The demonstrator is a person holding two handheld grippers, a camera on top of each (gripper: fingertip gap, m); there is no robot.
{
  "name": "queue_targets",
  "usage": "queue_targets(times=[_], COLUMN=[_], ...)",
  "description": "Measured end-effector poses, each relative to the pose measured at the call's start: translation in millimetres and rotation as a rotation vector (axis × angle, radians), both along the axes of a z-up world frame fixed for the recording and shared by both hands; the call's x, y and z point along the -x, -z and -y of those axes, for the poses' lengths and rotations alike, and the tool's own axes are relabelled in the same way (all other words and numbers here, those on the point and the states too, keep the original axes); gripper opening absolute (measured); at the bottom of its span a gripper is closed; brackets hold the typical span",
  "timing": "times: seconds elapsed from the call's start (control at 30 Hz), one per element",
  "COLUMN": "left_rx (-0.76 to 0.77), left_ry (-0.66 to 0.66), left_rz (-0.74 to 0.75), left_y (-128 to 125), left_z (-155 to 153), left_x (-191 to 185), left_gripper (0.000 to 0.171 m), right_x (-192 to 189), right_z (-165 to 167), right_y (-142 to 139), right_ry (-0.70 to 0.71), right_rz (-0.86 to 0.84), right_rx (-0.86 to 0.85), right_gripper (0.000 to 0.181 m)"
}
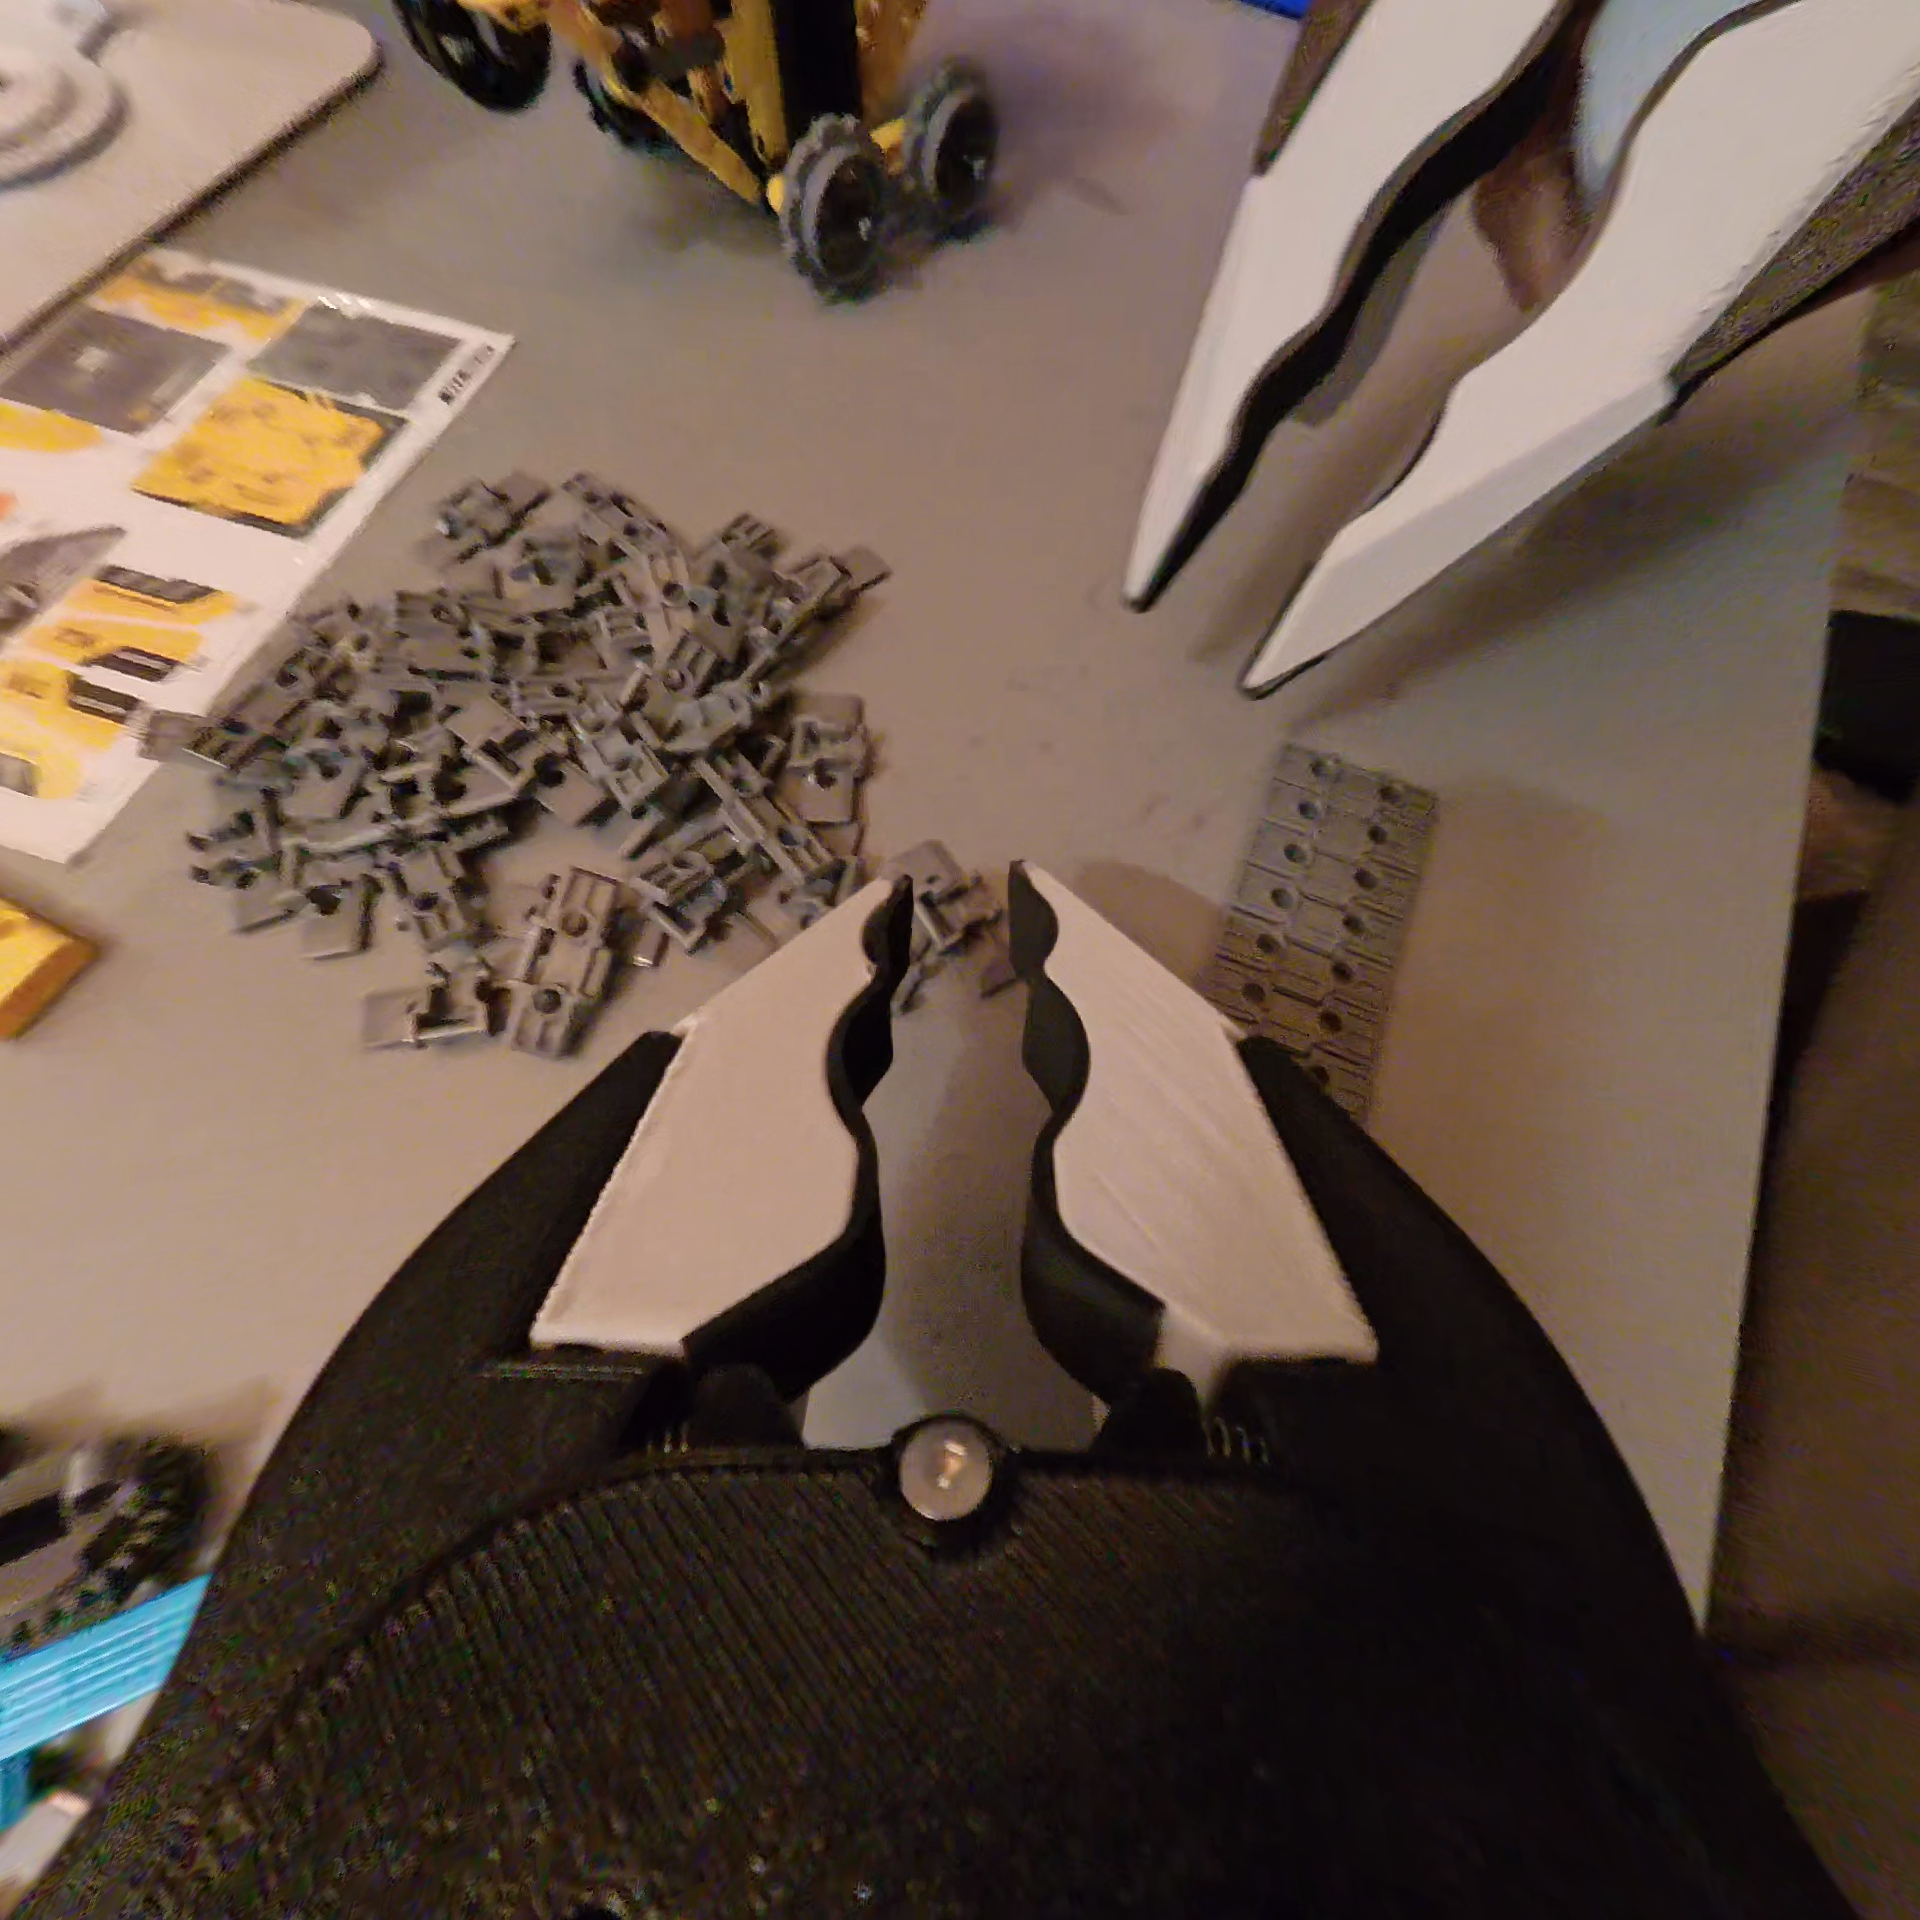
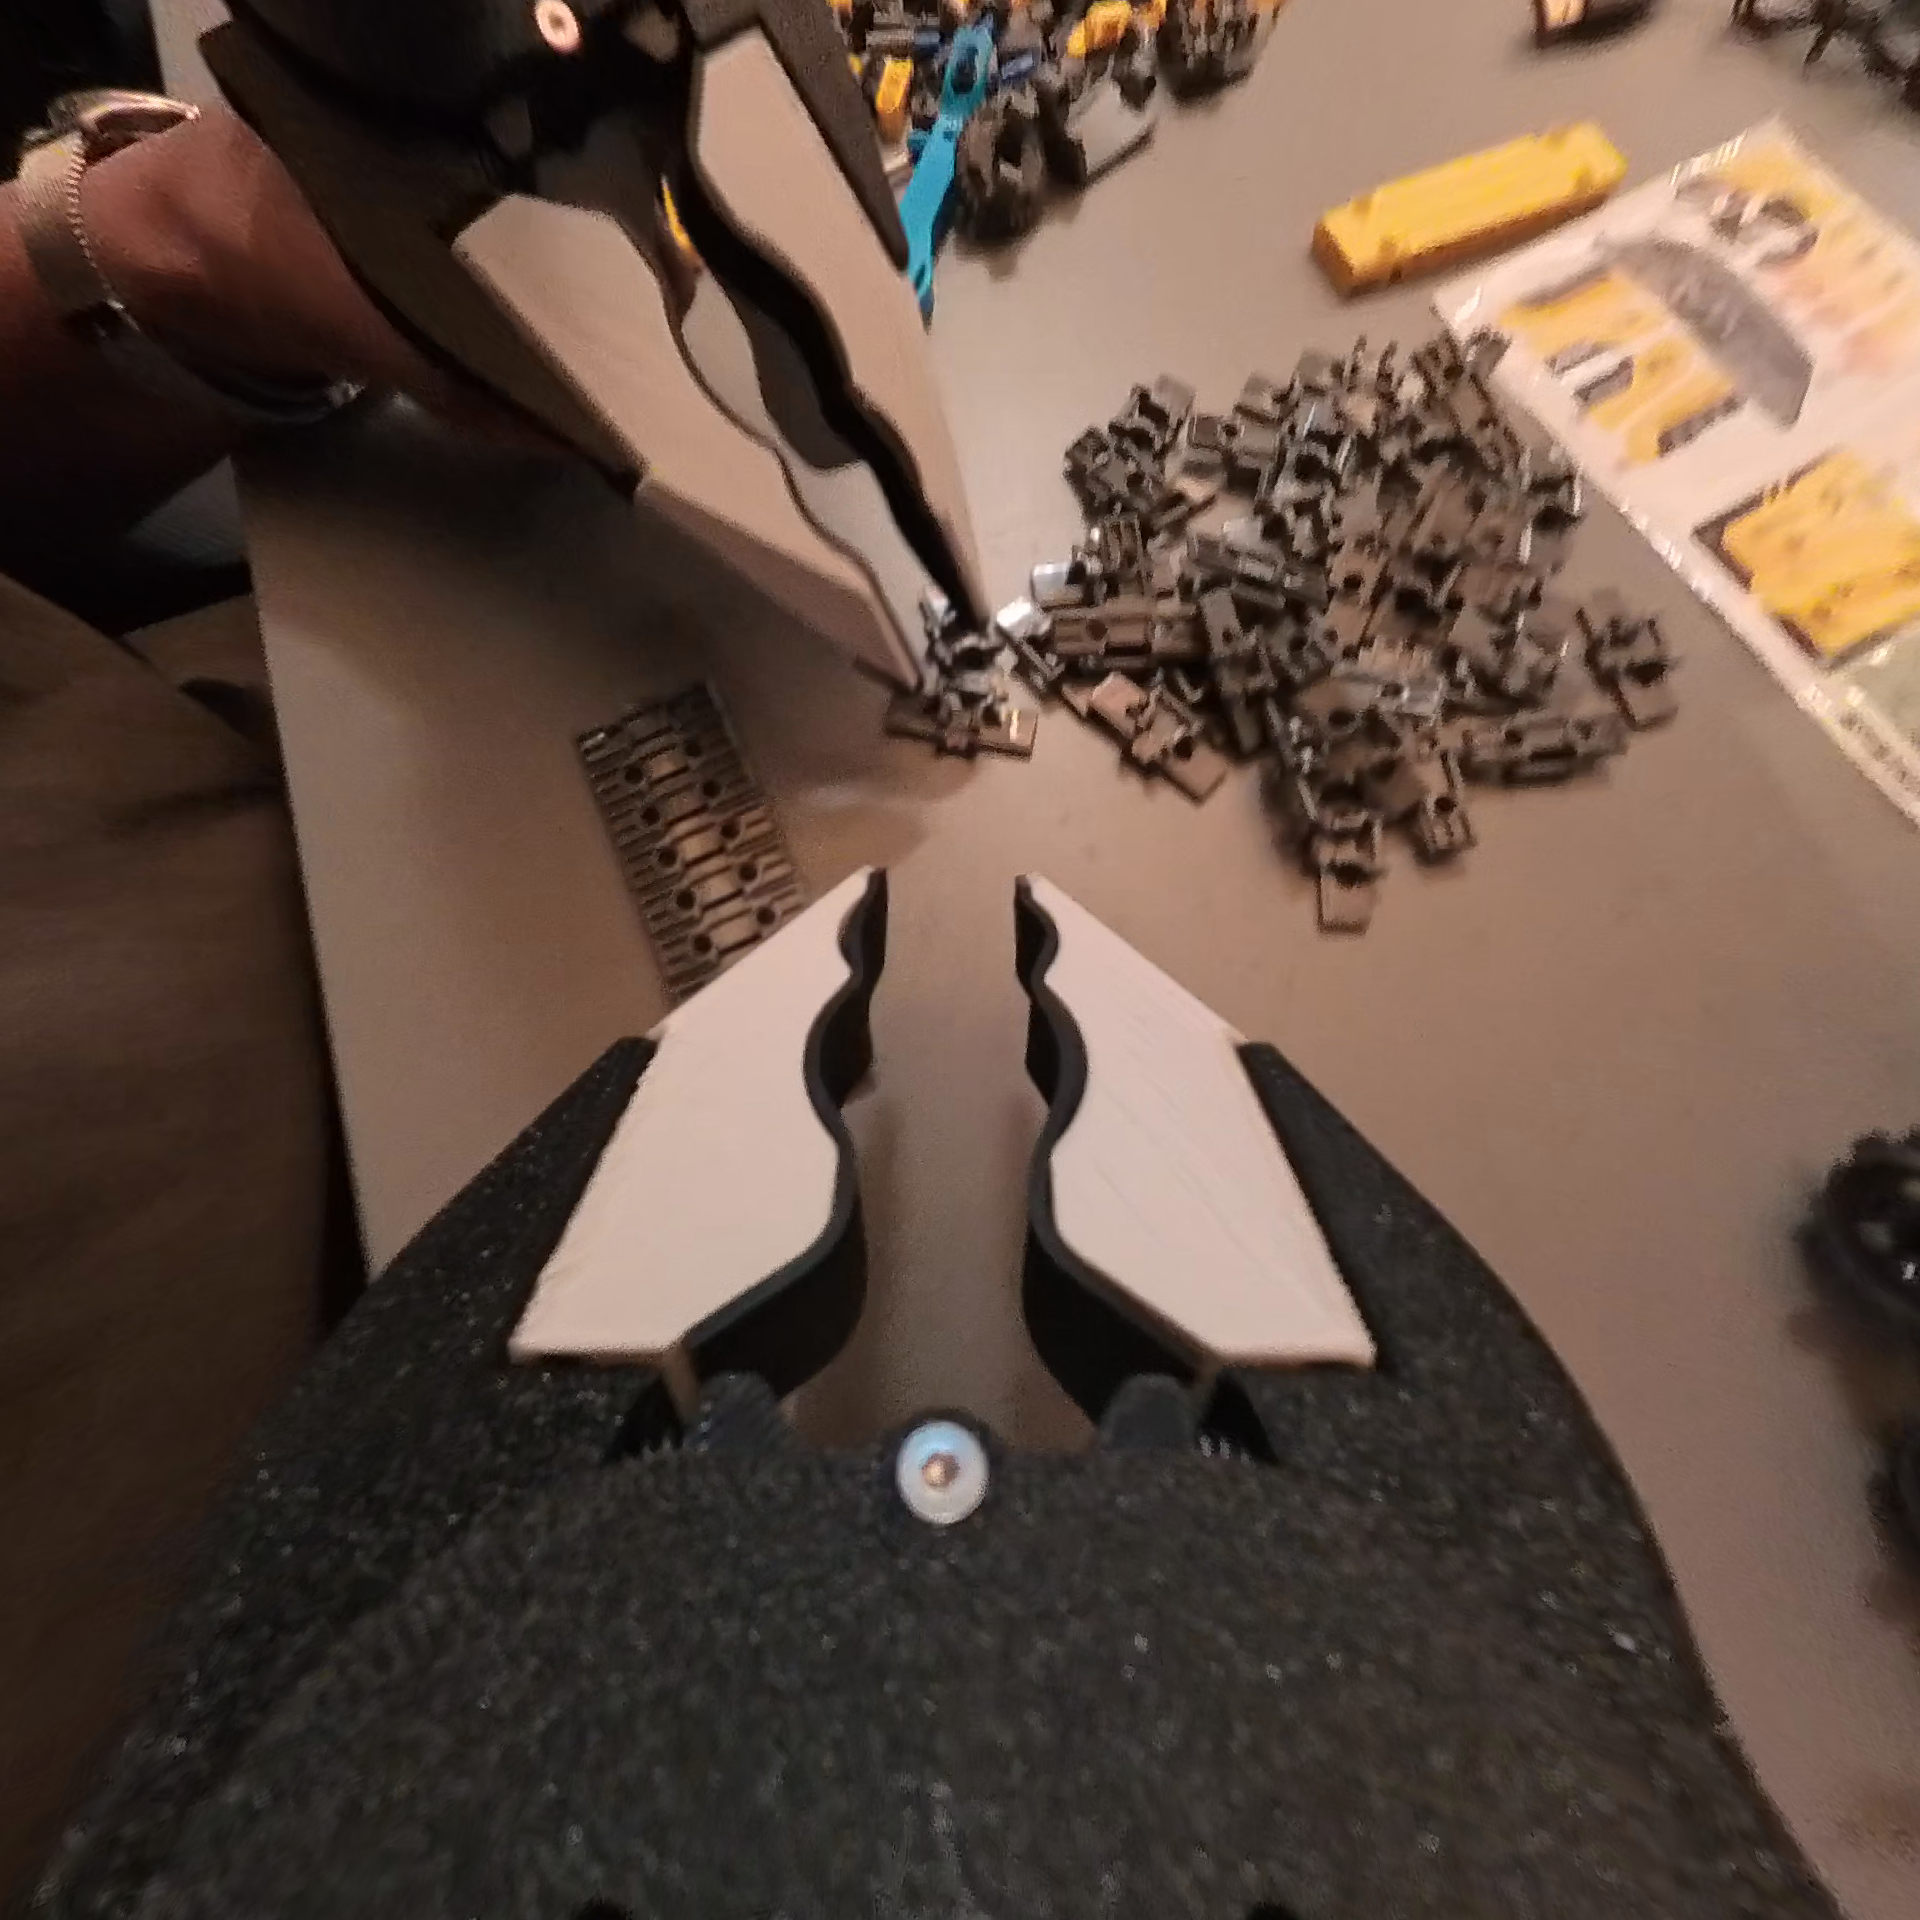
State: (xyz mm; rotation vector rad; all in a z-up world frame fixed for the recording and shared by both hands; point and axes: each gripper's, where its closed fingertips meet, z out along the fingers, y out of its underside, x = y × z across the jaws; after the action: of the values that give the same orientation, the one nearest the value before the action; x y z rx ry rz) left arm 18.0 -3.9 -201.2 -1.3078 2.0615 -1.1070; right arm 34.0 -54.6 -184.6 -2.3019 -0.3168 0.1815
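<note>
The left gripper (image 1: pixel 958 902), jaws part-open, straddles a grey track link (image 1: pixel 951 906) at the pile's (image 1: pixel 540 769) near edge; the right gripper (image 2: pixel 951 894) hovers apart, empty, jaws parted.

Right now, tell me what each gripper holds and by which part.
The left gripper has a small grey track link between its fingertips at the pile edge; whether it is clamped cannot be told. The right gripper holds nothing.
</note>
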Motion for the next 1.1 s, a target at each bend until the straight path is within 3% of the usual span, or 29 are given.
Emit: queue_targets(times=[0.1,0.23,0.4,0.6,0.77,0.87,0.97,1.1], left_rx=[-0.021,-0.159,-0.223,-0.083,0.139,0.097,-0.142,-0.197], left_ry=[0.025,0.010,-0.025,-0.020,-0.024,-0.064,-0.047,0.021], left_rz=[-0.027,-0.057,-0.051,0.008,0.106,0.166,0.219,0.254], left_y=[5.1,20.0,22.3,4.1,-28.5,-37.3,-34.2,-33.1], left_z=[6.5,6.6,2.6,9.1,15.2,8.9,17.0,50.0], left_x=[4.4,4.2,0.1,-1.7,-3.2,-5.1,-5.3,-4.9], left_gripper=[0.020,0.025,0.014,0.013,0.013,0.013,0.014,0.014], right_x=[-2.3,-0.5,-4.9,-6.2,-4.0,5.2,7.8,7.6], right_z=[-16.6,-22.2,-18.8,-15.3,-13.4,-7.7,-3.1,1.1], right_y=[12.3,19.2,15.9,8.0,-24.6,-37.7,-33.2,-26.2], right_ry=[0.009,0.017,0.062,0.128,0.155,0.154,0.194,0.294], right_rz=[0.064,0.037,0.046,0.008,0.131,0.174,0.054,-0.304], right_rx=[-0.009,0.008,-0.026,-0.117,-0.372,-0.458,-0.415,-0.331], right_gripper=[0.023,0.027,0.027,0.032,0.042,0.042,0.042,0.035])
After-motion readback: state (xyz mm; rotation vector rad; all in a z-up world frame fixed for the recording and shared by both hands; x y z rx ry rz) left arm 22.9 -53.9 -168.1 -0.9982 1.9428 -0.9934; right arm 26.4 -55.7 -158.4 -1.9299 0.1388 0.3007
